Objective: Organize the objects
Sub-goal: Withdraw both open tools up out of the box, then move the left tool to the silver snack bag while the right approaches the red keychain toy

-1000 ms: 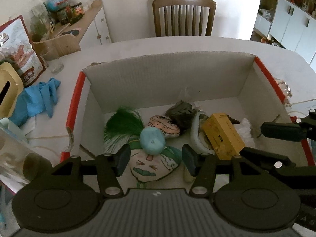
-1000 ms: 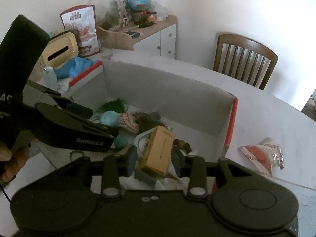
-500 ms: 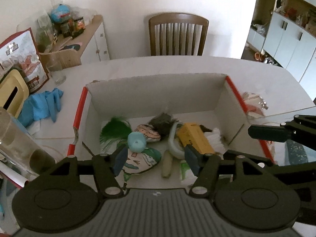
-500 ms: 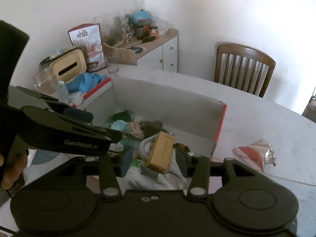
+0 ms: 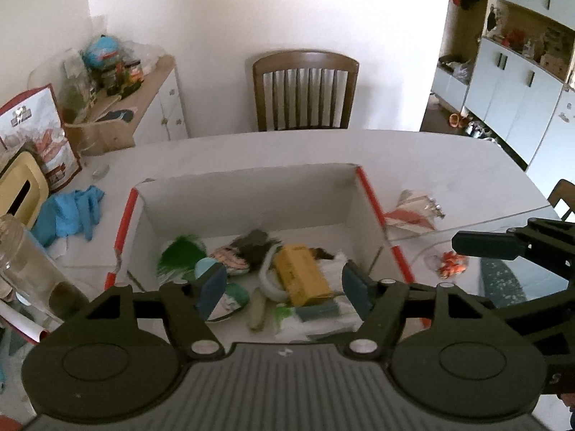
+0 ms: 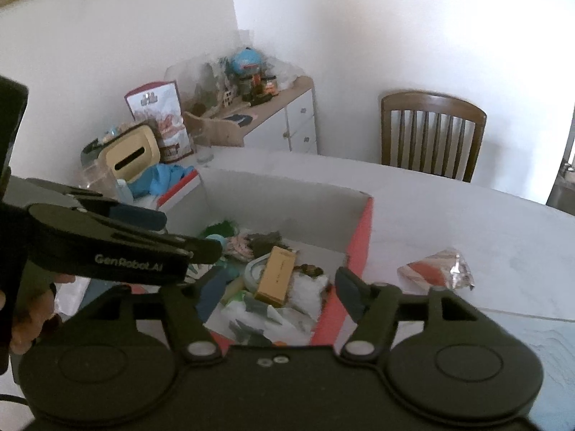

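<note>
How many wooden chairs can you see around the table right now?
2. One slat-back chair stands at the far side of the table, against the wall. A second chair's back pokes up at the table's right edge. Others may be out of view.

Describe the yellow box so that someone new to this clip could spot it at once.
Start at the open cardboard box with red edges on the white table. Among the clutter on its floor, right of centre, lies the yellow box, resting against a pale curved band. It is the only hard-edged, mustard-coloured block there.
</note>
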`<state>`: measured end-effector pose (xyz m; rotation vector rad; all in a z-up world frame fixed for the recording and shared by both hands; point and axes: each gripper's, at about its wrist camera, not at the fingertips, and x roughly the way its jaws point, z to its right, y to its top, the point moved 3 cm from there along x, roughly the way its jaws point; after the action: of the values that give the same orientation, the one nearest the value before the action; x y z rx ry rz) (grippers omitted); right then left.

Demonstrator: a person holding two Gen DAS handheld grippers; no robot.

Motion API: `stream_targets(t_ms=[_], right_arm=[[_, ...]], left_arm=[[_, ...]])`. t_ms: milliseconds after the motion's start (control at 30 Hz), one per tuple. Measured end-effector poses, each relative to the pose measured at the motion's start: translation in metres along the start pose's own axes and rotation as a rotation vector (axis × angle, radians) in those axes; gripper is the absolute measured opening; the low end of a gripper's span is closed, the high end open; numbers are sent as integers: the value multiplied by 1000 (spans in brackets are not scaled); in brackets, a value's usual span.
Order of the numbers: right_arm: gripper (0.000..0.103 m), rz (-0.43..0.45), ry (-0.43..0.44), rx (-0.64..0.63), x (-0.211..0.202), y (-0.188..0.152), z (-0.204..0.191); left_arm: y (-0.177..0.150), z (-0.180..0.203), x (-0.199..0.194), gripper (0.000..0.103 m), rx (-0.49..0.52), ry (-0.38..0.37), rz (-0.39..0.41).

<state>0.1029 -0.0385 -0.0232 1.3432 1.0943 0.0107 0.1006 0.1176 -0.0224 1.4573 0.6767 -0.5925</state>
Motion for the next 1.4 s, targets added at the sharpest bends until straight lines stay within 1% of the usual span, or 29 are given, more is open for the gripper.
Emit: stream_targets(t_ms=[167, 233, 300, 433, 600, 767, 867, 967, 1000, 1033, 1200, 1300, 1400], right_arm=[[74, 24, -3, 19, -18, -3, 19], [78, 33, -4, 29, -25, -4, 28], [83, 42, -6, 37, -32, -5, 38], [89, 59, -10, 51, -43, -8, 58], [96, 72, -32, 60, -53, -13, 84], [97, 75, -57, 77, -59, -18, 110], [97, 71, -69, 88, -62, -21, 126], [97, 66, -81, 92, -64, -23, 140], [97, 64, -84, 93, -65, -24, 144], [97, 62, -89, 94, -66, -25, 149], [97, 50, -112, 89, -64, -24, 171], [97, 37, -123, 81, -60, -20, 186], [97, 13, -130, 57, -53, -19, 199]], left_arm=[[4, 20, -5, 77, 6, -6, 14], [6, 29, -6, 80, 5, -6, 19], [7, 37, -6, 83, 0, -6, 22], [10, 53, -3, 83, -3, -11, 26], [13, 72, 6, 83, 3, 2, 23], [16, 88, 14, 83, -8, 4, 15], [18, 95, 20, 84, -21, -12, 11], [18, 103, 26, 90, -33, -25, 9], [18, 106, 28, 95, -32, -26, 10], [18, 109, 29, 98, -30, -28, 14], [16, 121, 39, 102, -34, -52, 29], [16, 128, 51, 102, -41, -52, 23], [19, 133, 64, 102, -68, -55, 18]])
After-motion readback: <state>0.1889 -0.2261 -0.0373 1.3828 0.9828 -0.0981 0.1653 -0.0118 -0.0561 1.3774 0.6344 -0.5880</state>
